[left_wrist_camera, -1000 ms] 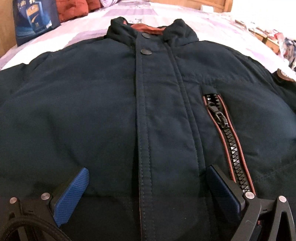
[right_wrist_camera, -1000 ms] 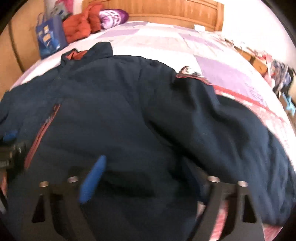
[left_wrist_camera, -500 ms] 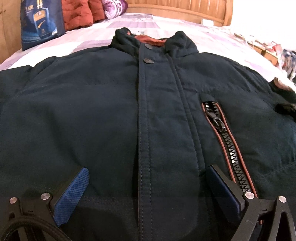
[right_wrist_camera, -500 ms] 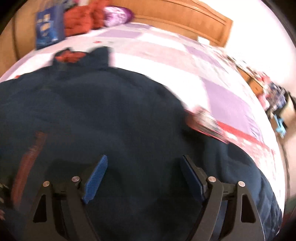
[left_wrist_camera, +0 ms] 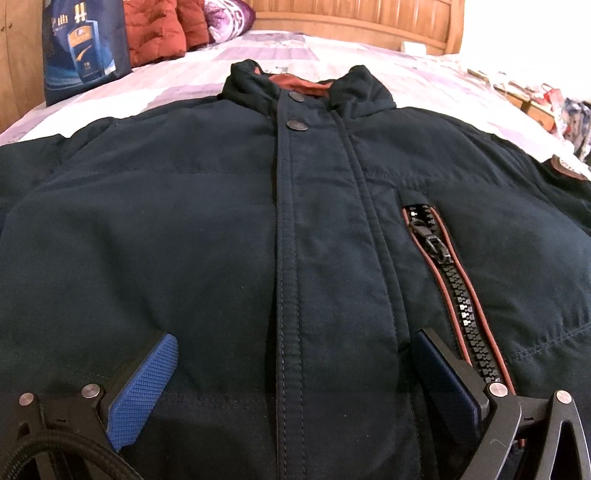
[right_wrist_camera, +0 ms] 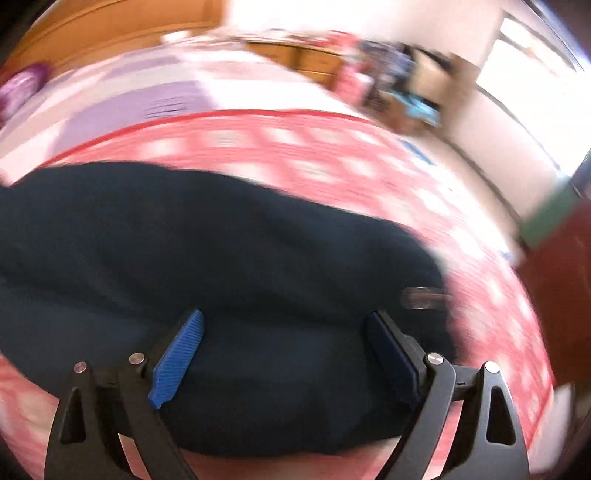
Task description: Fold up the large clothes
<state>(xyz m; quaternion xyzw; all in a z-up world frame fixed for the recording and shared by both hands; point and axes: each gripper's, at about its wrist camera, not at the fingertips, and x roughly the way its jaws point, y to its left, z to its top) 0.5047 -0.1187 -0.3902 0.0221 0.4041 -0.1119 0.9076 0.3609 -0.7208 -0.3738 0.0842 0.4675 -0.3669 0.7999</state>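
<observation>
Both grippers spread wide, grasping nothing: left gripper (left_wrist_camera: 291,354) over the jacket (left_wrist_camera: 184,221) front, right gripper (right_wrist_camera: 284,332) over its sleeve (right_wrist_camera: 221,258).

bed (left_wrist_camera: 424,74) with lilac-and-white patchwork cover | wooden headboard (left_wrist_camera: 354,18) at its far end | blue bag (left_wrist_camera: 83,48) and red cushions (left_wrist_camera: 159,31) left of headboard | bright window (right_wrist_camera: 535,85) right of bed

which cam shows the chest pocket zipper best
The left wrist view: the chest pocket zipper on the navy jacket is sharp, its red-trimmed teeth and pull plain. The right wrist view is motion-blurred and shows only dark fabric, no zipper.
</observation>
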